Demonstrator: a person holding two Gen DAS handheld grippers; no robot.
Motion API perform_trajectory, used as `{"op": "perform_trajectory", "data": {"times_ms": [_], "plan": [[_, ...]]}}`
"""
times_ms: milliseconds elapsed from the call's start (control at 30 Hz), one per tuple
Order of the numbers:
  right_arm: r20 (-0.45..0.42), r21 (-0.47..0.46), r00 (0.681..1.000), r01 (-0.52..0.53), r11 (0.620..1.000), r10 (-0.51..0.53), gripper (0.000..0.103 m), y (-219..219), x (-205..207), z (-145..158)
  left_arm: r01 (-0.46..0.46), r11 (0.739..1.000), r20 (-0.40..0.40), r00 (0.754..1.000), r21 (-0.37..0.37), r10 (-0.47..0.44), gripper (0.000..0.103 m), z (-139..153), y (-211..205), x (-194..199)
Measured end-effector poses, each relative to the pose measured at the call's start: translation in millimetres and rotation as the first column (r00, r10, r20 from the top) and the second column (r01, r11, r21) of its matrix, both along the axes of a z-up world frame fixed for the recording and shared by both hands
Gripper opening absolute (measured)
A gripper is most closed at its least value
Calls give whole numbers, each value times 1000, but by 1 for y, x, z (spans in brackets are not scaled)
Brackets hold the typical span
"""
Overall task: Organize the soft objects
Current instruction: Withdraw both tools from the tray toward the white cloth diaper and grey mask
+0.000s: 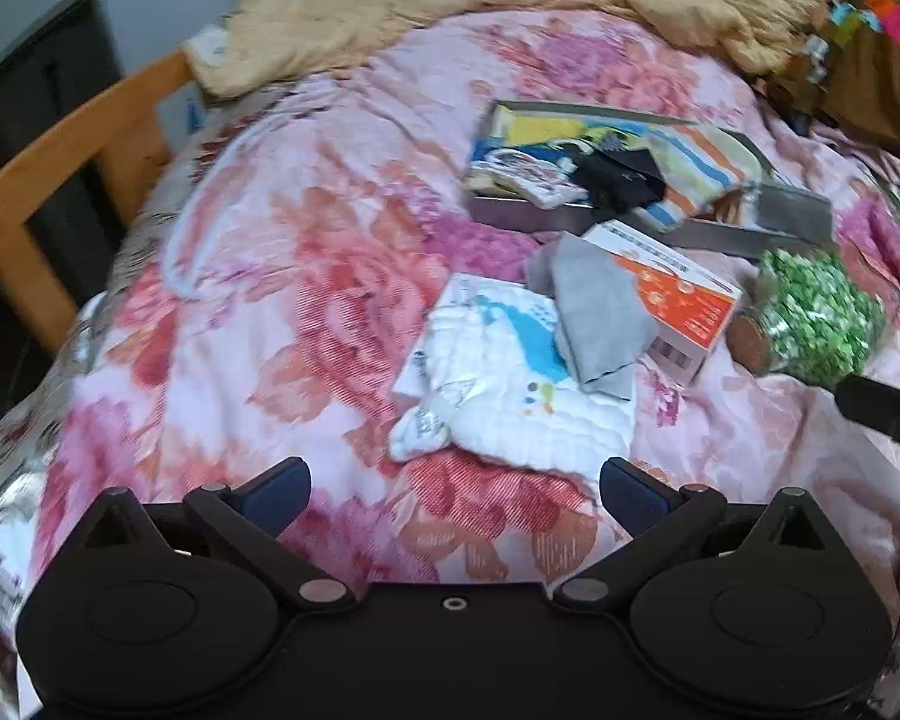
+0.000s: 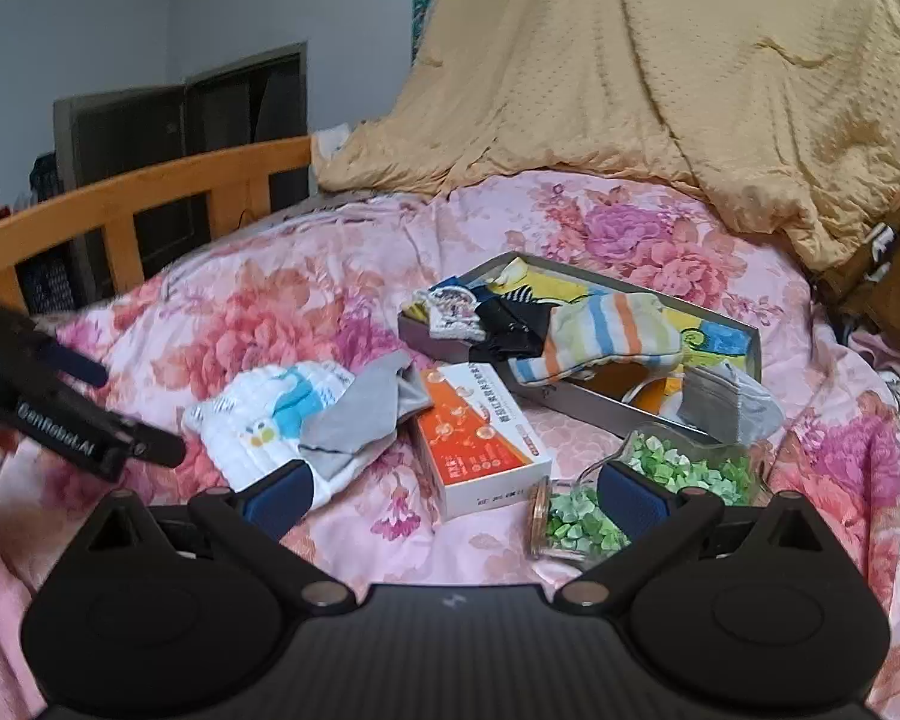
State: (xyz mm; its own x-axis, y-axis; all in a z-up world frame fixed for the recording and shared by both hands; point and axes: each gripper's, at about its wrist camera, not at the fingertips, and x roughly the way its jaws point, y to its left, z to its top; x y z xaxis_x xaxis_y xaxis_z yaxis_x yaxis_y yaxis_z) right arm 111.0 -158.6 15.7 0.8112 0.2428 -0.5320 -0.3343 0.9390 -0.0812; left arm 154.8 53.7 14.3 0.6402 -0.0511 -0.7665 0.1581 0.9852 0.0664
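Tray [image 2: 606,414] on floral bedspread [image 1: 270,300] held striped sock [image 2: 606,330]; grey cloth [image 1: 600,312] lay over white printed cloth [image 1: 510,396] beside orange box [image 2: 480,438]; left gripper [image 1: 455,483] and right gripper [image 2: 455,483] both stood apart, empty

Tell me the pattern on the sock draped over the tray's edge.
The sock has blue, orange and pale yellow-green stripes; clearest in the right wrist view.
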Motion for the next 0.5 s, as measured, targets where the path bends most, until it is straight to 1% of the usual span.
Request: {"op": "perform_trajectory", "data": {"times_ms": [67, 200, 333, 400, 500], "plan": [[-2, -28, 1000, -9, 1000, 9, 103, 4, 2, -3, 48, 999, 0, 999, 7, -48, 102, -4, -3, 7], [3, -62, 1000, -11, 998, 11, 103, 9, 7, -7, 128, 991, 34, 991, 43, -129, 102, -14, -11, 15], [20, -21, 1000, -22, 1000, 22, 103, 10, 20, -7, 145, 989, 28, 989, 37, -146, 102, -21, -11, 20], [37, -10, 999, -32, 999, 32, 103, 13, 29, -8, 145, 988, 36, 989, 48, -147, 102, -22, -10, 20], [54, -2, 997, -53, 999, 53, 103, 17, 44, -14, 154, 986, 26, 987, 62, -156, 102, -26, -12, 24]]}}
